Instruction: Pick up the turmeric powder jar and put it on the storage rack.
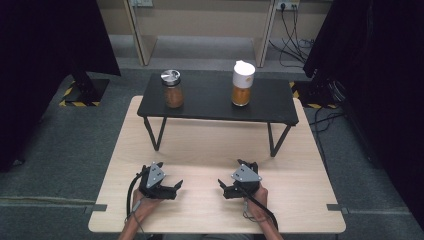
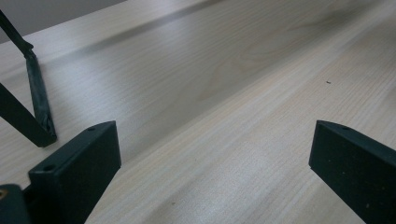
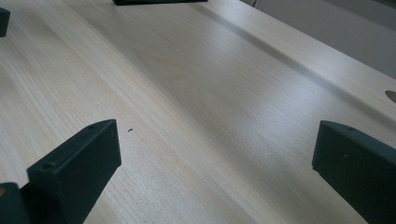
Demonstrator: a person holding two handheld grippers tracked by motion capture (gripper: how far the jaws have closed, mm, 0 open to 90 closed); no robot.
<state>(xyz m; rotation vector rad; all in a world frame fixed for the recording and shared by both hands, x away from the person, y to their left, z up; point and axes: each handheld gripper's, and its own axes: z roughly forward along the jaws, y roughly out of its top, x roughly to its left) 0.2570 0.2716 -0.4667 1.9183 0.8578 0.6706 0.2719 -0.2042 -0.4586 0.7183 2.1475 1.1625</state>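
A pale wooden bench (image 1: 210, 145) with rounded corners is standing on grey carpet, and a low black riser shelf (image 1: 210, 112) on thin angled metal legs is sitting across its far half. On the riser, a glass jar with a silver lid (image 1: 173, 89) is standing upright toward the left, holding brown contents; a taller container with a white cap (image 1: 243, 83) is standing upright toward the right, its lower part showing orange. The two are well apart from each other and far from both claws.

At the near edge, the person's hands are resting on the bench, each holding a claw. The left claw (image 1: 176, 186) is lying low on the wood, pointing inward to the right; in the left gripper view its jaws are spreading wide with bare wood grain between them, and a black riser leg (image 2: 35, 100) is showing at the left. The right claw (image 1: 222, 186) is pointing inward to the left, near the other; the right gripper view is showing its jaws gaping wide over bare bench (image 3: 196, 93), gripping nothing.

Around the bench, dark curtains are hanging at both sides, a light wooden desk frame is standing at the back wall, cables are trailing from a wall socket at upper right, and yellow-black hazard tape is marking the floor.
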